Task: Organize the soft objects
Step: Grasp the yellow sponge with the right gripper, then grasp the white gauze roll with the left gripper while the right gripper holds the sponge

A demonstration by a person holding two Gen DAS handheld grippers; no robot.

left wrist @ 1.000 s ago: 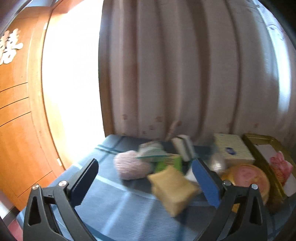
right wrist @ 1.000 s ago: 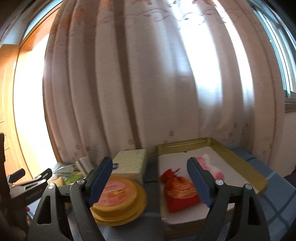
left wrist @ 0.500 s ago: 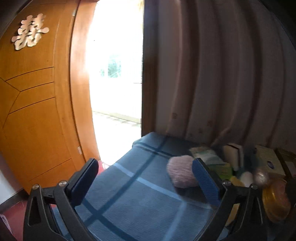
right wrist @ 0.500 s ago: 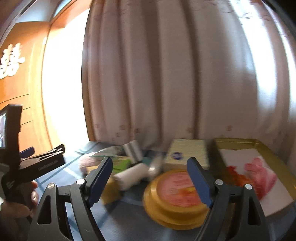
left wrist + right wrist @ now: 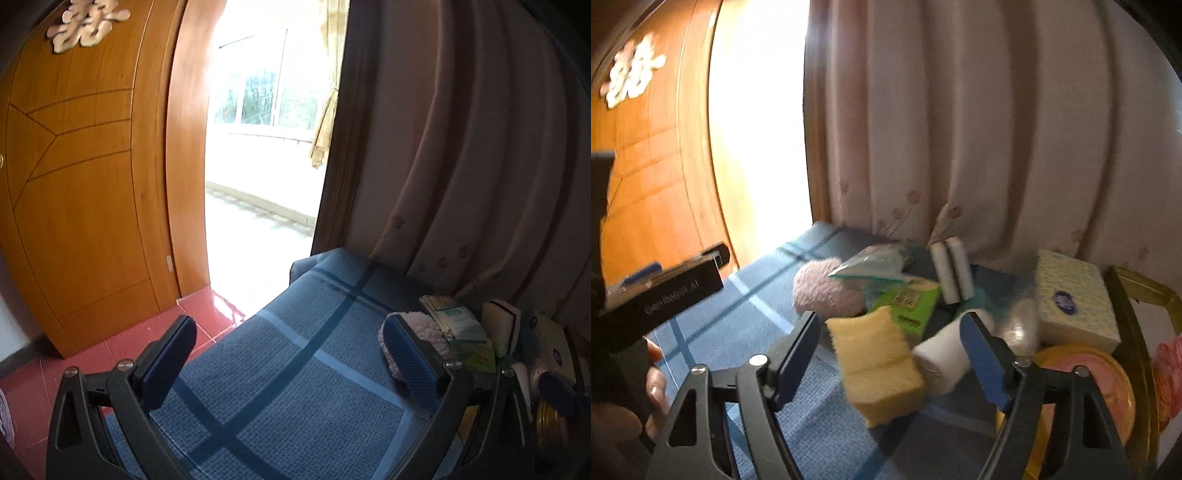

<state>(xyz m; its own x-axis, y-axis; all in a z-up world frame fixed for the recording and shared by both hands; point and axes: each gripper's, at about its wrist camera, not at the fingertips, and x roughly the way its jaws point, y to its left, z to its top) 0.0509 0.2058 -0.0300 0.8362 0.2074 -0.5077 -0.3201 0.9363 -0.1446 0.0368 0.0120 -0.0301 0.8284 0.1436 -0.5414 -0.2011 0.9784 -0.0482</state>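
The right gripper (image 5: 890,354) has its jaws apart and they have just been narrowing; the yellow sponge (image 5: 877,363) shows in the gap between the blue pads, nearer the left one, but the frame is blurred and I cannot tell that either pad presses on it. A white roll (image 5: 942,360) lies just right of the sponge, partly behind the right pad. Beyond them sits a green packet (image 5: 908,304), with a fluffy pink ball (image 5: 825,290) to its left and a clear bag (image 5: 877,264) resting over both. Further back a white two-layer sponge (image 5: 951,271) stands on edge near the curtain (image 5: 997,129). To the right are a tissue box (image 5: 1075,299), a round yellow tin (image 5: 1089,376) below it, and the gold rim of a tray (image 5: 1137,332) at the frame edge. All rest on a blue checked cloth (image 5: 713,332).

The left gripper (image 5: 291,360) stands wide open over bare cloth (image 5: 295,369) with nothing between its pads. The fluffy pink ball (image 5: 421,325) lies just behind its right pad, and the pile stretches off to the right. In the right wrist view the left gripper (image 5: 661,291) is seen at the left edge, well apart from the sponge, with a hand (image 5: 653,380) gripping its handle
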